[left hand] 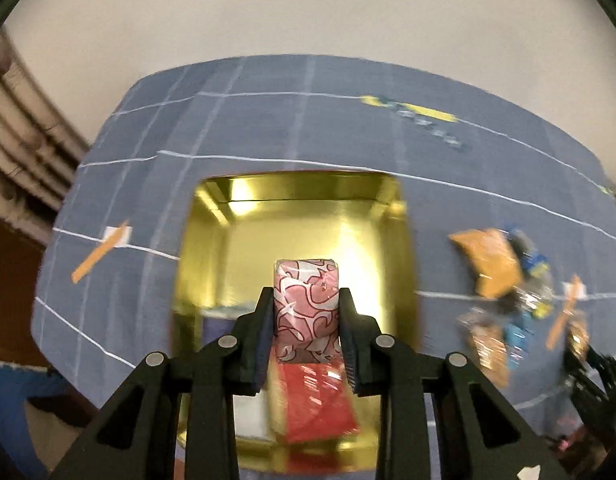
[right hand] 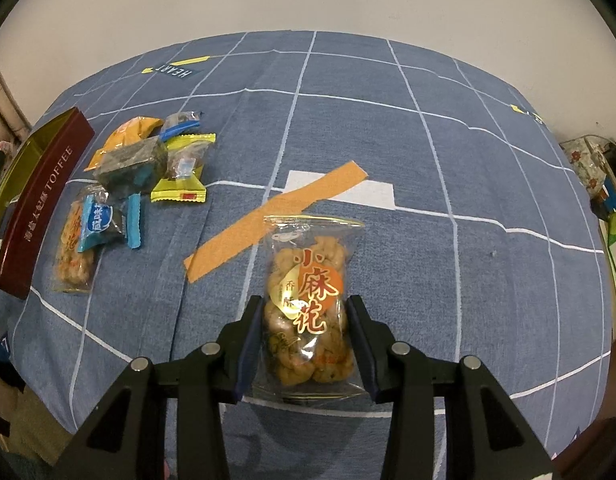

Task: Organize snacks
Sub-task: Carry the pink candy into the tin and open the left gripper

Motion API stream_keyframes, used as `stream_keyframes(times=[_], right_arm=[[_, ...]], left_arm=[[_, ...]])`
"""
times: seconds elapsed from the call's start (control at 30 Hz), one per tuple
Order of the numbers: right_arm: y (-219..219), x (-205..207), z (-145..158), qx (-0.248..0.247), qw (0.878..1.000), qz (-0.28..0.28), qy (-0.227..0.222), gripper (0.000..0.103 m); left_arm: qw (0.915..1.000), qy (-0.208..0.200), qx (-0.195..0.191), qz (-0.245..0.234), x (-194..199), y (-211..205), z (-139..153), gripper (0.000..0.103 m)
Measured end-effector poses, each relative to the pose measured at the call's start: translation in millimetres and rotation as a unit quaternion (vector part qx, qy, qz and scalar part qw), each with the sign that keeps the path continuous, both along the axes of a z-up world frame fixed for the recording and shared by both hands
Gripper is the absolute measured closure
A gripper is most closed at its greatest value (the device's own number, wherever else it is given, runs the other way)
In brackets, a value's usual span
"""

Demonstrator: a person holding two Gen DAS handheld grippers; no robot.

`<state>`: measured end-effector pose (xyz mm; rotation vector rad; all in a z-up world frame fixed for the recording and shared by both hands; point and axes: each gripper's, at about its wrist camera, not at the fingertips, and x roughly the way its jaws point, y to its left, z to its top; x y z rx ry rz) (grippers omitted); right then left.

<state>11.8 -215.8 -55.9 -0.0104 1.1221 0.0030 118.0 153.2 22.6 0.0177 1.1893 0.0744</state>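
- The left claw is clamped on a pink-and-white patterned packet, hanging over the shiny gold tin
- A glossy red pack already lies inside the tin
- The right claw pinches a clear crinkly bag of fried twists above the blue checked cloth
- A heap of wrapped snacks beside the tin is left to sort

Motion-blurred snack pile beside tin
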Motion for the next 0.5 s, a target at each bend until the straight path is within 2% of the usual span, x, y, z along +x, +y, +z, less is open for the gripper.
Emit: stream_keyframes(times=[0.2, 0.37, 0.5], right_arm=[[0, 0, 0, 0.0, 1.0, -0.006, -0.001, 0.06], [0, 1, 0, -0.001, 1.0, -0.009, 0.002, 0.06], [0, 2, 0, -0.002, 1.0, -0.011, 0.003, 0.06]], left_arm=[[0.9991, 0.021, -0.01, 0.035, 23, 32, -26, 0.076], [0.9989, 0.023, 0.006, 0.041, 38, 37, -41, 0.076], [0.9978, 0.04, 0.011, 0.051, 51, 49, -56, 0.076]])
